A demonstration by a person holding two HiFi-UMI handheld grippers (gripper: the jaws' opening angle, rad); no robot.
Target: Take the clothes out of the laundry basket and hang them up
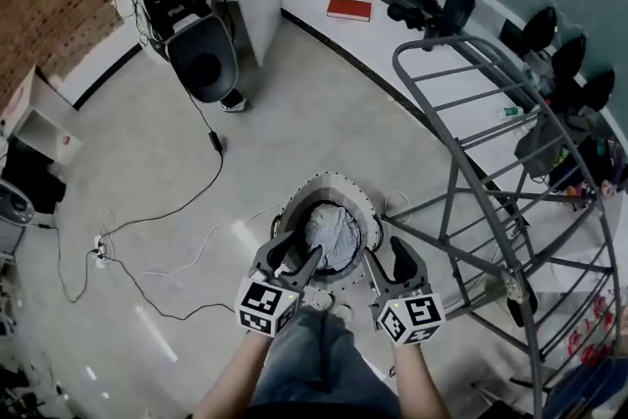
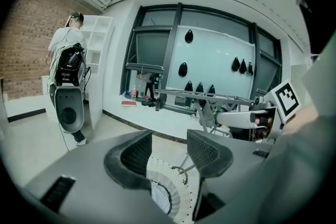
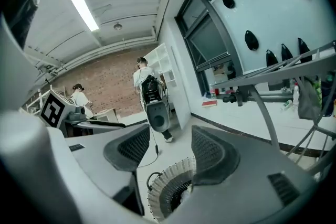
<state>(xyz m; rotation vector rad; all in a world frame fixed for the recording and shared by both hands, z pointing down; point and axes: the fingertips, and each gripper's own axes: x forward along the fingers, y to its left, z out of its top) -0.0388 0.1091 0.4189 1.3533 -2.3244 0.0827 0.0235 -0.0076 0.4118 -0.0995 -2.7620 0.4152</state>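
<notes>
**Two open tools above the laundry basket**

Two tools sat just in front of my knees, side by side and a little apart, each tilted downward. My left tool had its jaws partly spread with nothing gripped, and in the left gripper view only the floor and the basket rim showed through the gap. My right tool stood much the same, with its jaws apart and holding nothing.

Just past both tools, the round white laundry basket stood on the floor. The clothes lay inside it as a pale grey bundle, and neither tool touched them. Thin cables trailed over the floor to the left of the basket.

To the right of the basket rose the grey metal drying rack, with a dark garment draped near its far side. Beyond it, a white ledge ran below the window and carried a red book. Further left stood a grey pod-shaped unit.
</notes>
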